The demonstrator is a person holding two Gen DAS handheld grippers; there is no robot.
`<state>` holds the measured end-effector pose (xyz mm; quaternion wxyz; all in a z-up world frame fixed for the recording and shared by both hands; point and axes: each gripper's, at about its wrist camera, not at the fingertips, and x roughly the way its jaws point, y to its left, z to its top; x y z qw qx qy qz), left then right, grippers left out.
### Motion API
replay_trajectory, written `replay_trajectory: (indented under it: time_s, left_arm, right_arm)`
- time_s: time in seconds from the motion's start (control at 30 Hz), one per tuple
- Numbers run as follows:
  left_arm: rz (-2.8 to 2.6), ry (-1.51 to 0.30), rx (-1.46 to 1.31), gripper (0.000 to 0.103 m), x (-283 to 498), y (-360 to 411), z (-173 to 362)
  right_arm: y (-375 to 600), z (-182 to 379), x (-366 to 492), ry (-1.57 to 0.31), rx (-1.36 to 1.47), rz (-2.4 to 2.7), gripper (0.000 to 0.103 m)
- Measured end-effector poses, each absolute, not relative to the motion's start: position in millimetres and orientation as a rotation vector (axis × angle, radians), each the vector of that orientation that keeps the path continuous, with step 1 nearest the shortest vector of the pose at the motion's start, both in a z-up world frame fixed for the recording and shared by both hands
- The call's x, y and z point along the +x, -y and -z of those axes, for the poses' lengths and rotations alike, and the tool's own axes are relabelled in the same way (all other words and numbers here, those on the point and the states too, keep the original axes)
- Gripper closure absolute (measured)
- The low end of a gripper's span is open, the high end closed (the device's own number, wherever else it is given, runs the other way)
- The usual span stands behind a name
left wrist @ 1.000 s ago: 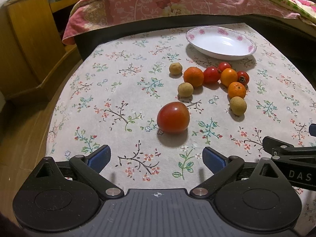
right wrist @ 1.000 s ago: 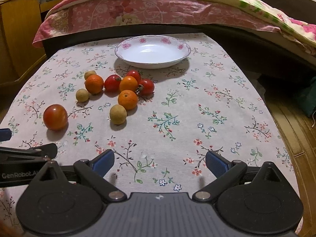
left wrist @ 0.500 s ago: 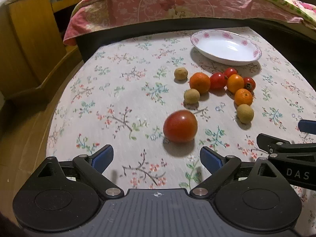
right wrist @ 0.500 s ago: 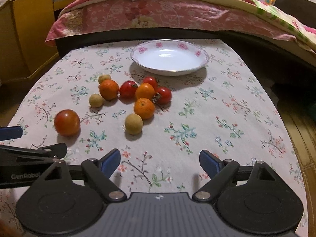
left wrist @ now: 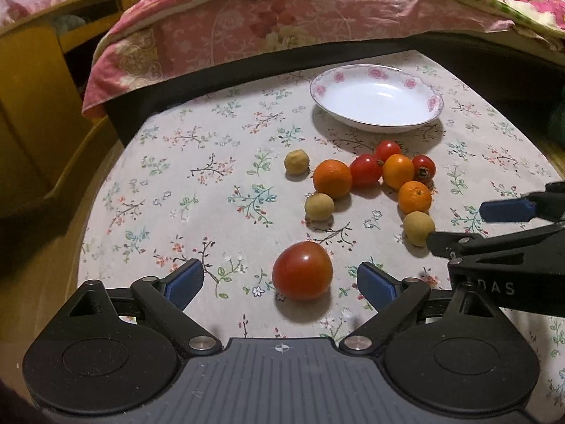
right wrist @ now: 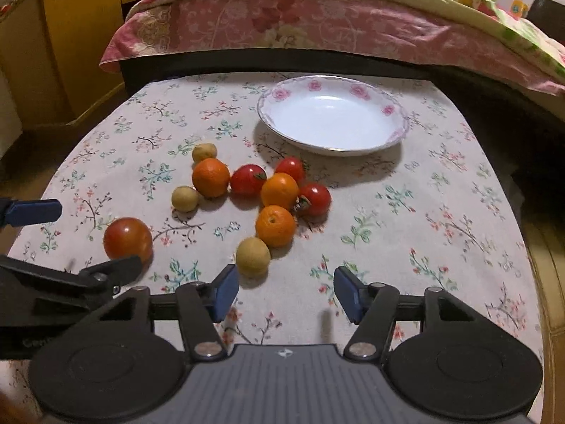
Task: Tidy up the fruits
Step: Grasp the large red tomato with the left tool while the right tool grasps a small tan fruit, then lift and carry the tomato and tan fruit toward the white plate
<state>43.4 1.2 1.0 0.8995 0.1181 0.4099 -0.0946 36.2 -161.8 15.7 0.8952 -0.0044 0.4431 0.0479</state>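
A large red tomato lies just ahead of my open left gripper, between its blue pads without touching them. It shows at the left in the right wrist view. A cluster of oranges, small red tomatoes and tan round fruits lies beyond. An empty white plate with pink flowers stands behind them. My right gripper is open and empty, with a tan fruit just ahead of its left pad.
The table has a floral cloth. A bed with a pink quilt runs along the far edge. A wooden cabinet stands at the left. The table's right edge drops to a wooden floor.
Both grippers have moved forward toward the fruit. The large tomato now sits between the left pads, and the tan fruit is close to the right gripper's left pad.
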Motion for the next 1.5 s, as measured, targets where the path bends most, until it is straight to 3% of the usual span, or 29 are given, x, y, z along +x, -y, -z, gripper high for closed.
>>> replay_trajectory:
  time_s: [0.4, 0.47, 0.53, 0.63, 0.8, 0.93, 1.5]
  left_arm:
    - [0.255, -0.882, 0.298, 0.009, 63, 2, 15]
    - [0.259, -0.9, 0.282, 0.014, 66, -2, 18]
    - [0.268, -0.93, 0.265, 0.027, 68, -2, 23]
    - [0.271, -0.946, 0.241, 0.029, 70, -2, 26]
    - [0.277, -0.952, 0.231, 0.042, 72, 2, 24]
    - [0.291, -0.951, 0.22, 0.052, 71, 3, 23]
    - [0.312, -0.893, 0.209, 0.05, 67, 0, 27]
  right_arm:
    - [168, 6, 60, -0.96, 0.041, -0.181, 0.045]
    - [166, 6, 63, -0.957, 0.038, -0.19, 0.045]
    - [163, 6, 63, -0.95, 0.029, -0.208, 0.049]
    - [161, 6, 58, -0.933, 0.006, -0.226, 0.056]
    - [164, 5, 54, -0.909, -0.007, -0.238, 0.079]
    - [171, 6, 53, -0.904, 0.018, -0.239, 0.079]
    - [161, 4, 35, -0.924, -0.067, -0.192, 0.079]
